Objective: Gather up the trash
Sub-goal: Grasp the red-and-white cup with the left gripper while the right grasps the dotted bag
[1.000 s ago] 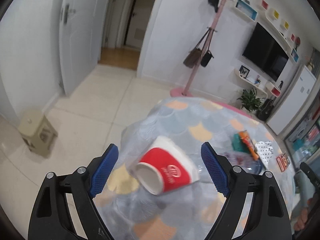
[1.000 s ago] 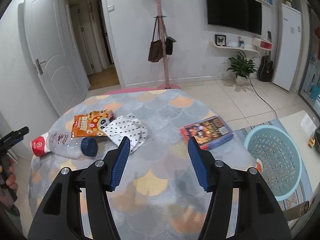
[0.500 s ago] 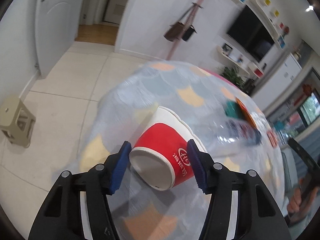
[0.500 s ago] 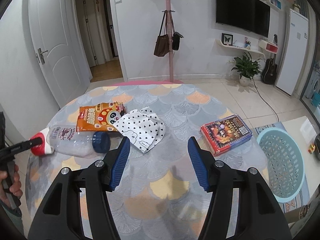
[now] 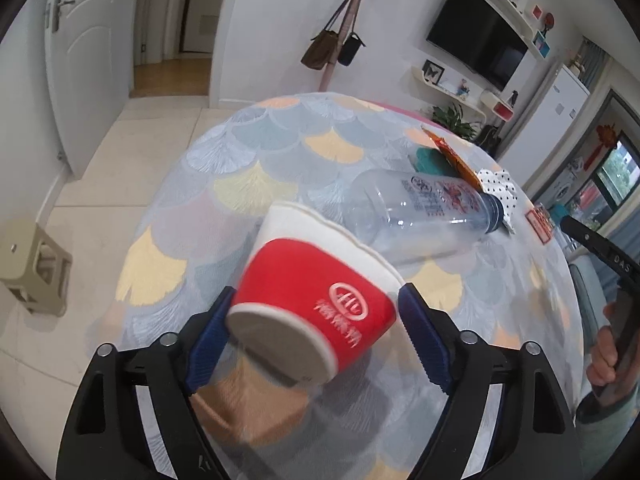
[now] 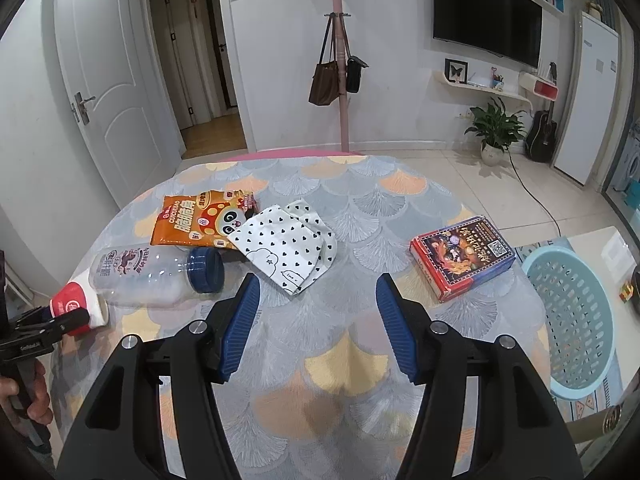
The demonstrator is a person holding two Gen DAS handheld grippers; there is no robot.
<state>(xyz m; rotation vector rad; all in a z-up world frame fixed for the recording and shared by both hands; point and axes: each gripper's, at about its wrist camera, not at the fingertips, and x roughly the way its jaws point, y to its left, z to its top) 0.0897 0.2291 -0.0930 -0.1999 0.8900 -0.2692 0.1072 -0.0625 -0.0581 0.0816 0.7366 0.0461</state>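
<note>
Bottle [image 5: 420, 216] and snack bag [image 5: 456, 160] lie beyond red cup [image 5: 316, 312] between left hand-held gripper's [image 5: 316, 294] just-reopened jaws; right hand-held gripper [image 6: 318, 280] gapes empty.

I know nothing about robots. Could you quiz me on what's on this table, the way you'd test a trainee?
1. True or false: the right tongs hold nothing.
2. What lies between the bottle and the book? A) a cloth B) a plate C) a phone
3. What colour is the basket beside the table?

Key: 1 true; 2 A; 3 light blue.
</note>
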